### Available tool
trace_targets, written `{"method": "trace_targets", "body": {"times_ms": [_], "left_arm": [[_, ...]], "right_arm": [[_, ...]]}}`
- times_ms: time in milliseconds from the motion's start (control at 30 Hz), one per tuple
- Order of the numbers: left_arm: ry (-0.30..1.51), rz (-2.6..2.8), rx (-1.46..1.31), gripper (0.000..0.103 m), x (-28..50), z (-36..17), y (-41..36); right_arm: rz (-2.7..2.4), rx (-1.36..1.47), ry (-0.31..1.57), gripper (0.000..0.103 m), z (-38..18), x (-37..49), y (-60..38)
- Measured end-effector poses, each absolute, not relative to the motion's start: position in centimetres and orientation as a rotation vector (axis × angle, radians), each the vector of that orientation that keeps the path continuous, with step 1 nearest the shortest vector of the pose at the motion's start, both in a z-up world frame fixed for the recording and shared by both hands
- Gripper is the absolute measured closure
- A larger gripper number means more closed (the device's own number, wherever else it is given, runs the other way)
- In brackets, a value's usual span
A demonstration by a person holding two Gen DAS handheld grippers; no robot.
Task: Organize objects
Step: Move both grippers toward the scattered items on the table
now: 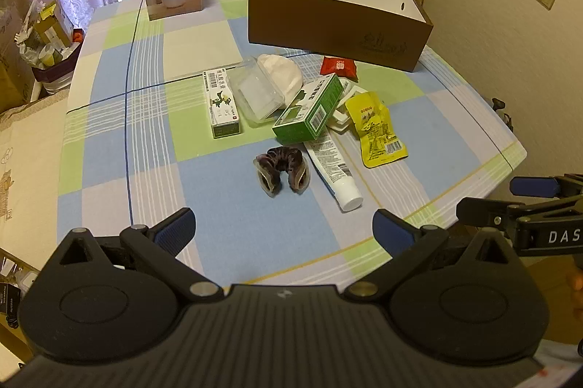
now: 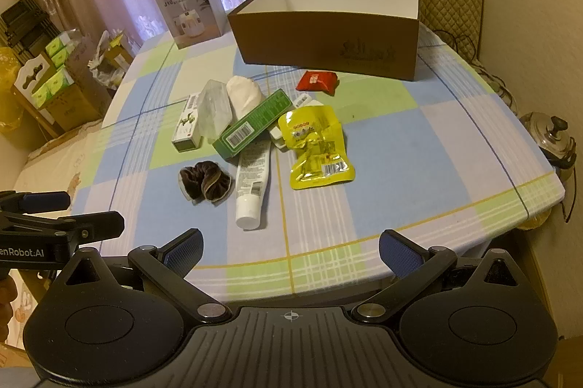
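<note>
Pink curtains back a surface [image 2: 419, 147] under a blue, green and white checked cloth. I see the clutter heaped mid-surface: green carton [image 2: 255, 123], white tube [image 2: 251, 180], yellow pouch [image 2: 315, 147], dark scrunchie [image 2: 206, 183]. The open brown box [image 2: 324, 41] behind seems the intended destination. My left claw [image 1: 284, 231] and right claw [image 2: 291, 251] hover at the near edge, both spread apart, empty.
</note>
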State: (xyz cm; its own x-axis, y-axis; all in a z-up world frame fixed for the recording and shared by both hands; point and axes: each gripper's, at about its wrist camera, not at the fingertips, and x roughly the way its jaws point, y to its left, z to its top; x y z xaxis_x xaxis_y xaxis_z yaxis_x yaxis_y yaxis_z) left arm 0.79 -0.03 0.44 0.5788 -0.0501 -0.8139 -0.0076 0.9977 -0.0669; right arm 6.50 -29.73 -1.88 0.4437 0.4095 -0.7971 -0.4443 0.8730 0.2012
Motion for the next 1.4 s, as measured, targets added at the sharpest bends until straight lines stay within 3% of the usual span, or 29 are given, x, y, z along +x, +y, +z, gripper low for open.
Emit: {"method": "trace_targets", "body": {"times_ms": [1400], "left_arm": [[0.975, 0.019, -0.078, 0.001, 2.2, 0.0, -0.2]], "right_arm": [[0.564, -0.029, 0.993, 0.002, -2.3, 8.1, -29.6]]}}
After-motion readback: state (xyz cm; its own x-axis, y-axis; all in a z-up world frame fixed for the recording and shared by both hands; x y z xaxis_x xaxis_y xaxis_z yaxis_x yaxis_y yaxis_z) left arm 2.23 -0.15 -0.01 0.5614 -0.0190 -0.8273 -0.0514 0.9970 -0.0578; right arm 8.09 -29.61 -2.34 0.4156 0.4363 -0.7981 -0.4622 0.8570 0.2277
